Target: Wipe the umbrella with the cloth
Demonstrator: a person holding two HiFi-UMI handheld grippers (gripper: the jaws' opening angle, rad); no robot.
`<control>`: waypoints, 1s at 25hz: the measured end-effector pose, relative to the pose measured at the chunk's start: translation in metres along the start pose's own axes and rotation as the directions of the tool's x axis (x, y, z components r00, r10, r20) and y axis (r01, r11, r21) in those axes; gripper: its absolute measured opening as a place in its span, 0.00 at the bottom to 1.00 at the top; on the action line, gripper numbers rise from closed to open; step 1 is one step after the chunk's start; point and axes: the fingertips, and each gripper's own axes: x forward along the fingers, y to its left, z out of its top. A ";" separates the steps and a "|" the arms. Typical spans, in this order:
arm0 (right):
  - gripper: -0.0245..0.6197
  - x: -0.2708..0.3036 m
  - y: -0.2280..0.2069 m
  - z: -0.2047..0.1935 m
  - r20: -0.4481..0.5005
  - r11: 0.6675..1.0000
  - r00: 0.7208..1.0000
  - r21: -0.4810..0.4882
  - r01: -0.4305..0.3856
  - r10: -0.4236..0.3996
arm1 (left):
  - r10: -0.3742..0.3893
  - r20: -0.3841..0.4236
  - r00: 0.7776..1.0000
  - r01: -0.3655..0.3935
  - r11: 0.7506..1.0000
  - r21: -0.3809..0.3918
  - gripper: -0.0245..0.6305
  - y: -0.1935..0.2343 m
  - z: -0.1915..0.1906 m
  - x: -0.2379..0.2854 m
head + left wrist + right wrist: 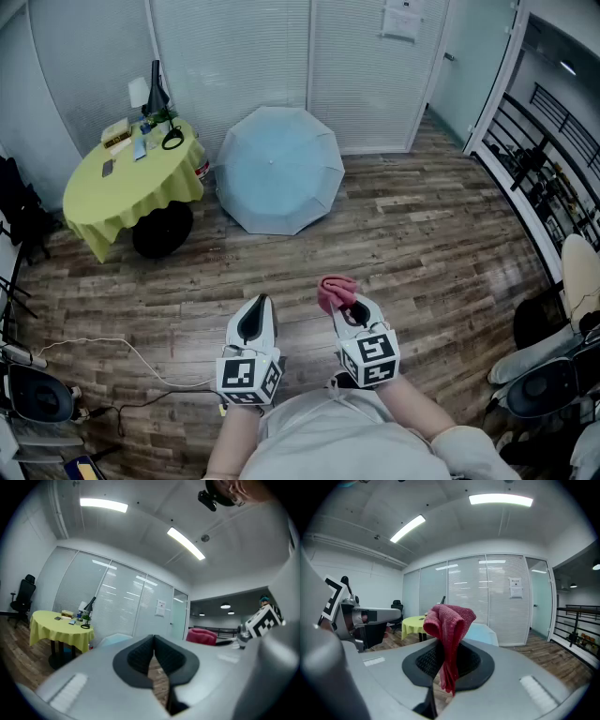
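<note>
Left tongs [255, 317]: closed, pads touching at the tips, nothing between them. The left gripper view confirms this [153, 641]; only a sliver of floor shows through the gap lower down.

Right tongs [352, 309]: clamped on the cloth [336, 292]. In the right gripper view [450, 660] the cloth [449, 620] is red and folded. It bunches up above the pads, with a tail hanging down between them.

Both tongs are held low in front of the person, side by side and apart, pointing to 12 o'clock.

Umbrella [279, 169]: light blue, open, canopy resting on the wood floor [422, 244] at 12 o'clock from the tongs, well apart from both. It sits near the blinds [272, 47]. No contact with the cloth. It also shows behind the cloth in the right gripper view [485, 632].

Worktop [122, 197]: round with a yellow cover, at 10 o'clock, just beside the umbrella's 9 o'clock edge. It carries a black desk lamp [157, 89] and small clutter too small to identify.

White cable [112, 356] lies on the floor at 9 o'clock of the left tongs.
</note>
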 end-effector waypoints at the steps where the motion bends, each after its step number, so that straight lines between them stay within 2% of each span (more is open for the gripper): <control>1: 0.11 0.001 0.001 0.000 -0.001 1.000 1.000 0.000 -0.005 0.005 | 0.000 -0.001 1.000 0.000 1.000 -0.001 0.05 0.001 0.000 0.000; 6: 0.11 0.007 0.004 0.001 -0.006 1.000 1.000 0.002 -0.023 0.023 | 0.003 -0.011 1.000 -0.003 1.000 -0.005 0.05 0.004 -0.003 0.005; 17: 0.11 0.028 -0.003 -0.011 -0.049 0.999 0.999 0.052 -0.002 0.005 | 0.009 -0.043 0.999 -0.010 1.000 -0.025 0.05 0.018 -0.016 0.019; 25: 0.12 0.090 -0.025 -0.023 -0.098 0.999 0.994 0.027 -0.044 0.047 | 0.048 -0.078 0.996 -0.051 0.998 -0.040 0.05 0.048 -0.037 0.072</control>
